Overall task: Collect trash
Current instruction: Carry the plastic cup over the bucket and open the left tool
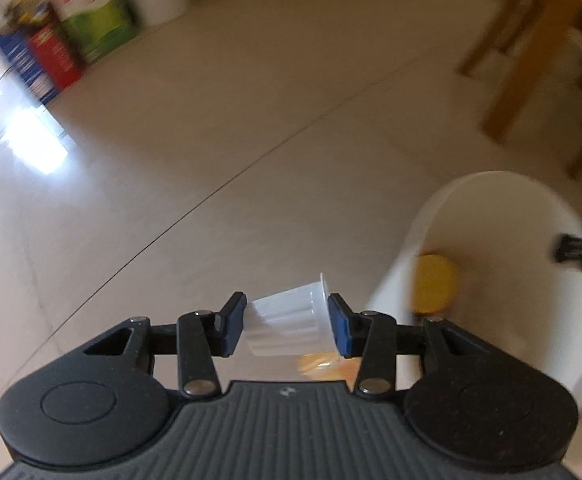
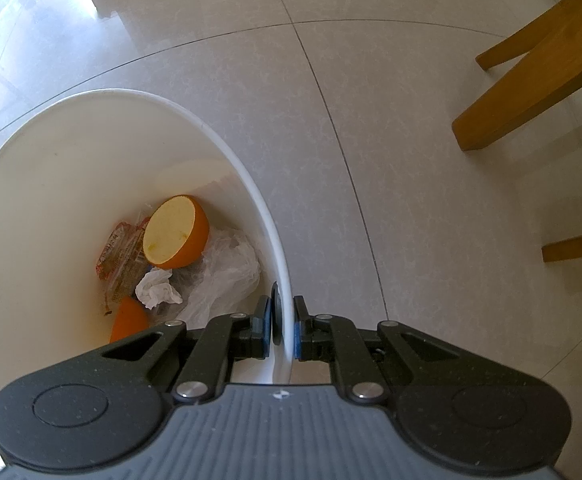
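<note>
Spillage is the risk: the small white ribbed plastic cup (image 1: 289, 322), clamped sideways in the left hand-held gripper (image 1: 287, 328), sits left of the round white plastic bin (image 1: 503, 216) (not over it) and may miss. The right hand-held gripper (image 2: 282, 330) pinches the bin's rim.

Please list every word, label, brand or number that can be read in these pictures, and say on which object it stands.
No text is readable.
Snack wrapper in the white bin: printed characters, too small to read.
Green-and-white buckets and red and blue boxes: labels blurred.
Plastic cup in the left tool: no print visible.
</note>
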